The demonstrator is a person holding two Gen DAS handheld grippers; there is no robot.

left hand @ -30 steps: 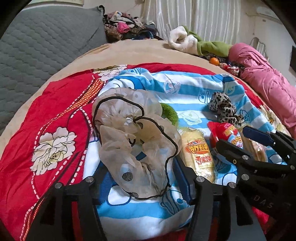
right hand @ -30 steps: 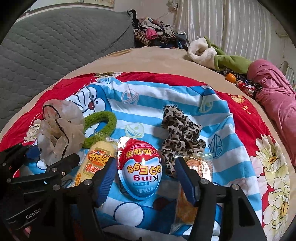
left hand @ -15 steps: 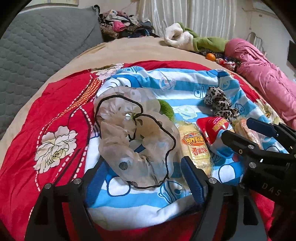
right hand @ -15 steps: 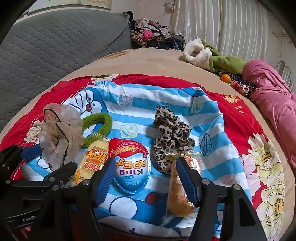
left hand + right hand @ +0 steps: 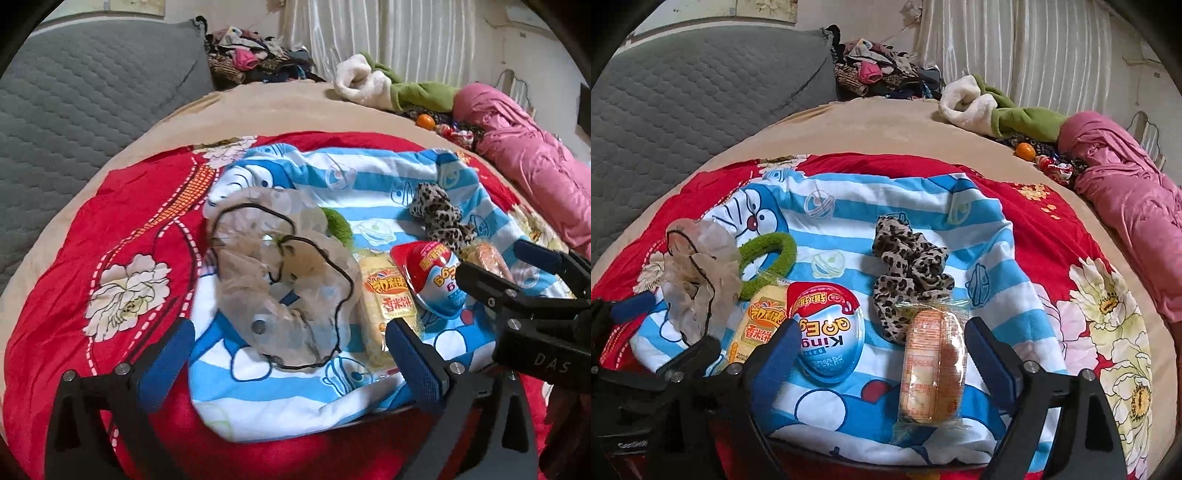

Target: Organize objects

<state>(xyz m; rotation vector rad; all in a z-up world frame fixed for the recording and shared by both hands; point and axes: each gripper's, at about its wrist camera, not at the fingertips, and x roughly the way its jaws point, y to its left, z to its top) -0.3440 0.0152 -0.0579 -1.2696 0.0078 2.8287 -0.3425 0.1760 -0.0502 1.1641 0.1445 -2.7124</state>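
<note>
A sheer beige scrunchie [image 5: 284,291] lies on the blue striped Doraemon cloth [image 5: 369,184], just ahead of my open, empty left gripper [image 5: 291,354]. A green scrunchie [image 5: 768,264], a yellow snack packet [image 5: 762,328], a red and blue King Egg [image 5: 827,332], a leopard scrunchie [image 5: 908,273] and a clear-wrapped cake [image 5: 932,365] lie in a row. My right gripper [image 5: 881,349] is open and empty, with the egg by its left finger and the cake between the fingers.
The cloth lies on a red flowered quilt [image 5: 110,229] over a tan bed. A grey quilted cushion [image 5: 683,99] is at the left. A clothes pile [image 5: 882,70], white and green fleece [image 5: 993,107], an orange [image 5: 1024,150] and pink bedding [image 5: 1126,192] lie at the back right.
Both grippers have drawn back toward me and opened wider. The right gripper has shifted right, from framing the egg to framing the wrapped cake. The objects have not moved.
</note>
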